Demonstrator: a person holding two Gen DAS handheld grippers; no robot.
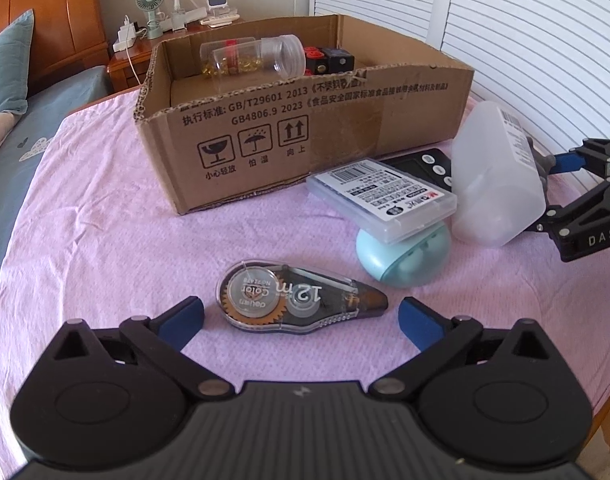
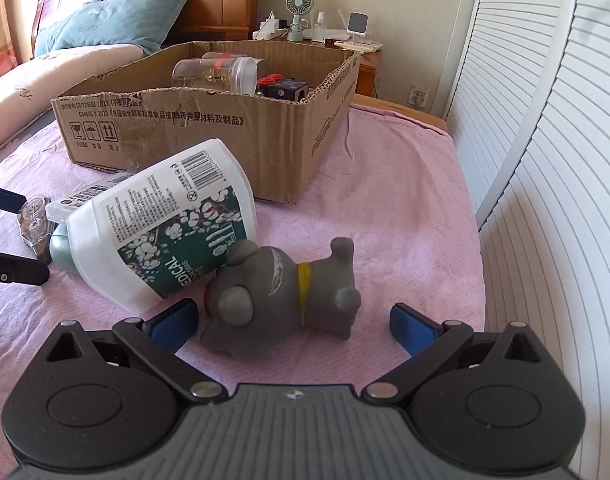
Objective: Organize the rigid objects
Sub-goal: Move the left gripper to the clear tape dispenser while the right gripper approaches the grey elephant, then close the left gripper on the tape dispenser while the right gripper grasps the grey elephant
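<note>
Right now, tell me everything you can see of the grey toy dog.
The grey toy dog looks like soft matte rubber or vinyl, with rounded ears, stubby legs, a yellow collar band, a worn whitish print on its back and a spot of red at the muzzle. It lies on its side on the pink cloth, between the open fingers of the right gripper. Its head rests against the white cotton-swab tub, which leans tilted beside it.
</note>
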